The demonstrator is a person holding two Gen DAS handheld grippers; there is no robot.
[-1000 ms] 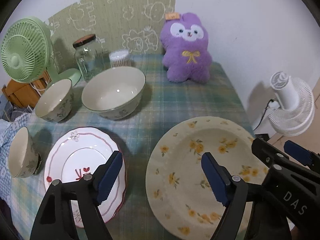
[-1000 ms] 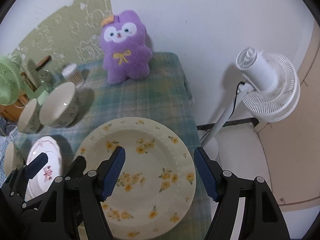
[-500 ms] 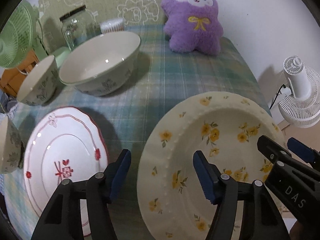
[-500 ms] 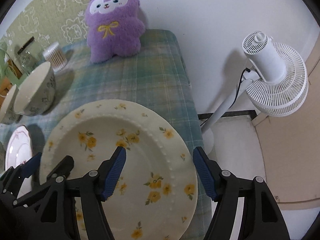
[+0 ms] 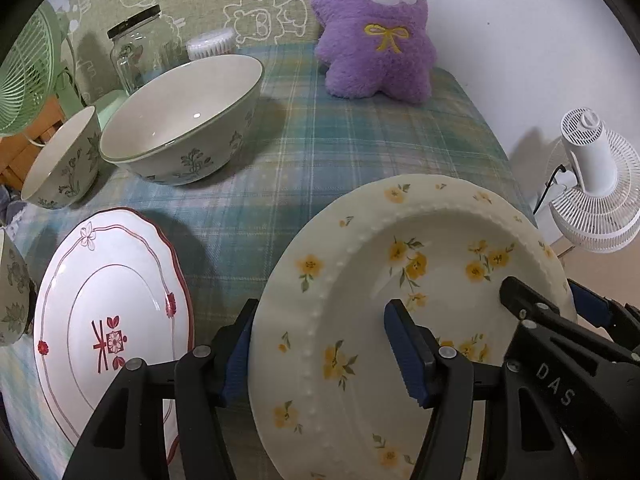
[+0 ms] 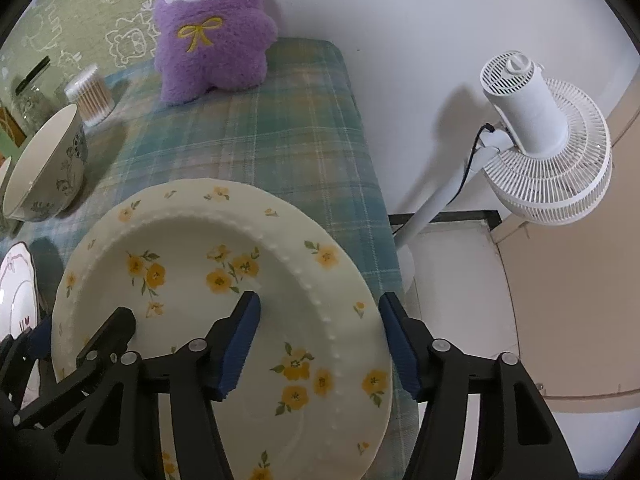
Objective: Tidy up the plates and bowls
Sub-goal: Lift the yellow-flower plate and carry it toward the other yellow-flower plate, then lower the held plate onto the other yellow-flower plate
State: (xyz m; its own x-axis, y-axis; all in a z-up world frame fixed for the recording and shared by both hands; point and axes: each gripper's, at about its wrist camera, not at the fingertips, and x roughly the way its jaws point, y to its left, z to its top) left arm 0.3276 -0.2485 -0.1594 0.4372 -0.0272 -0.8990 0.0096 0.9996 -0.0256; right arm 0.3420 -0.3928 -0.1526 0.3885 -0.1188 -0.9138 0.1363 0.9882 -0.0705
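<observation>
A large cream plate with yellow flowers (image 5: 416, 280) lies at the table's right front, also in the right wrist view (image 6: 208, 264). My left gripper (image 5: 320, 352) is open and straddles its left rim, one finger outside, one over the plate. My right gripper (image 6: 320, 344) is open and straddles its right rim the same way. A white plate with red trim (image 5: 108, 304) lies to the left. A large floral bowl (image 5: 180, 128), a smaller bowl (image 5: 60, 164) and a third bowl (image 5: 12, 296) at the left edge stand behind and beside it.
A purple plush toy (image 5: 376, 32) sits at the back of the plaid tablecloth (image 5: 340, 140). A glass jar (image 5: 138, 52), a cotton-swab tub (image 6: 88, 96) and a green fan (image 5: 24, 76) stand at the back left. A white floor fan (image 6: 536, 136) stands off the table's right edge.
Both grippers have moved forward and down onto the yellow-flowered plate, so that each now straddles a side of its rim. The dishes have not moved.
</observation>
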